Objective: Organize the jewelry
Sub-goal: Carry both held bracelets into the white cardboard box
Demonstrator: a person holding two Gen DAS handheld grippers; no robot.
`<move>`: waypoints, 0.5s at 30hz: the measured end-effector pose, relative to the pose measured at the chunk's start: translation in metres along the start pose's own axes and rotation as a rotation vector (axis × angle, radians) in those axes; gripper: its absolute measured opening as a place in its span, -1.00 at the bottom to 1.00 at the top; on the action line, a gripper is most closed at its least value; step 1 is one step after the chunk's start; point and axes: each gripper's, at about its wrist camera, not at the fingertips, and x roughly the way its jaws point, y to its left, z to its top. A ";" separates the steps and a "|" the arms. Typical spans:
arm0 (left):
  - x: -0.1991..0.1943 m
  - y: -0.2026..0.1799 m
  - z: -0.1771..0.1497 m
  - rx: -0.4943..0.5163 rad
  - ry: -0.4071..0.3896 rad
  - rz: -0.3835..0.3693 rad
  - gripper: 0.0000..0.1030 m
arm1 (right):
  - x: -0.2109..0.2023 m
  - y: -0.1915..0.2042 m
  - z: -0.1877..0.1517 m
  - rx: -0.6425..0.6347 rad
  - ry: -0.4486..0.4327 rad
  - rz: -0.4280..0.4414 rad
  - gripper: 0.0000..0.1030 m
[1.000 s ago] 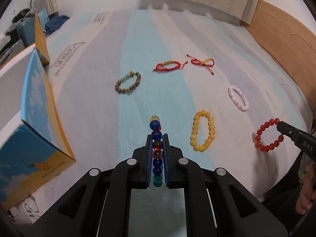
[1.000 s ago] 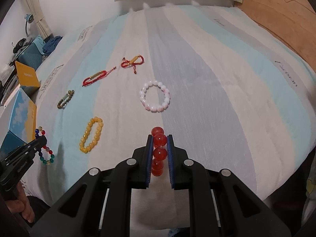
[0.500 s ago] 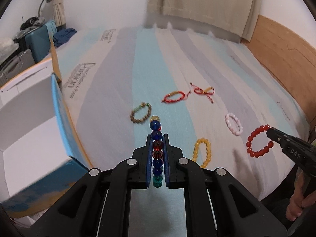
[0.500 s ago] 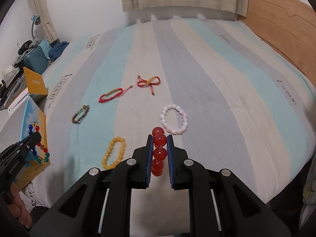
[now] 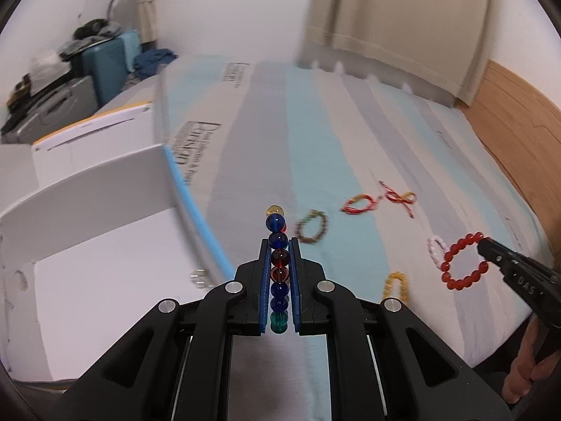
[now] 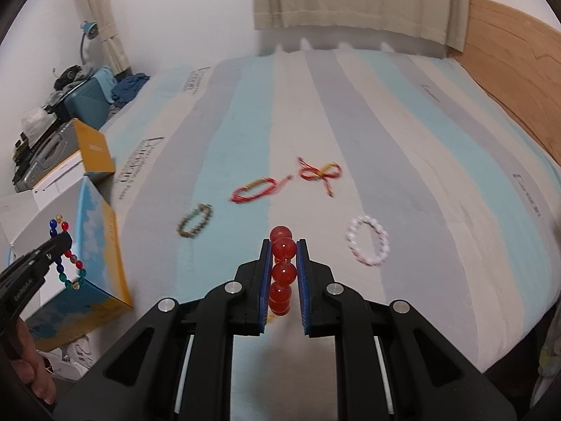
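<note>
My left gripper (image 5: pixel 279 245) is shut on a multicoloured bead bracelet (image 5: pixel 278 263) and holds it up beside the open blue-and-white box (image 5: pixel 105 210). It also shows in the right wrist view (image 6: pixel 66 259), at the box's rim (image 6: pixel 105 217). My right gripper (image 6: pixel 284 245) is shut on a red bead bracelet (image 6: pixel 282 270), held above the bed; it hangs as a ring in the left wrist view (image 5: pixel 464 263). On the striped bedspread (image 6: pixel 385 140) lie a white bracelet (image 6: pixel 368 244), a brown bead bracelet (image 6: pixel 194 224), a red cord bracelet (image 6: pixel 256 189), a red knotted cord (image 6: pixel 320 173) and a yellow bracelet (image 5: pixel 396 284).
A wooden headboard (image 6: pixel 508 59) runs along the right. Suitcases and clutter (image 6: pixel 63 105) and a blue lamp (image 6: pixel 87 31) stand at the far left. A yellow box flap (image 6: pixel 93 151) rises behind the open box. Curtains (image 6: pixel 350 0) hang at the back.
Both grippers have lifted higher with their bracelets. The left one has swung left, so the box's white inside now fills its lower left view.
</note>
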 end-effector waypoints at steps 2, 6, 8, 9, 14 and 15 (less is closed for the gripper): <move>-0.004 0.014 0.001 -0.023 -0.001 0.019 -0.83 | -0.002 0.015 0.005 -0.014 -0.008 0.011 -0.75; -0.017 0.046 0.002 -0.072 -0.009 0.062 -0.83 | -0.006 0.047 0.015 -0.049 -0.023 0.033 -0.75; -0.025 0.062 0.003 -0.094 -0.021 0.077 -0.83 | -0.009 0.067 0.019 -0.071 -0.032 0.046 -0.75; -0.028 0.069 0.002 -0.102 -0.023 0.085 -0.83 | -0.011 0.077 0.021 -0.083 -0.037 0.053 -0.75; -0.036 0.100 -0.001 -0.135 -0.024 0.121 -0.83 | -0.016 0.122 0.026 -0.139 -0.051 0.091 -0.75; -0.038 0.109 -0.003 -0.147 -0.022 0.130 -0.83 | -0.017 0.130 0.026 -0.147 -0.053 0.098 -0.75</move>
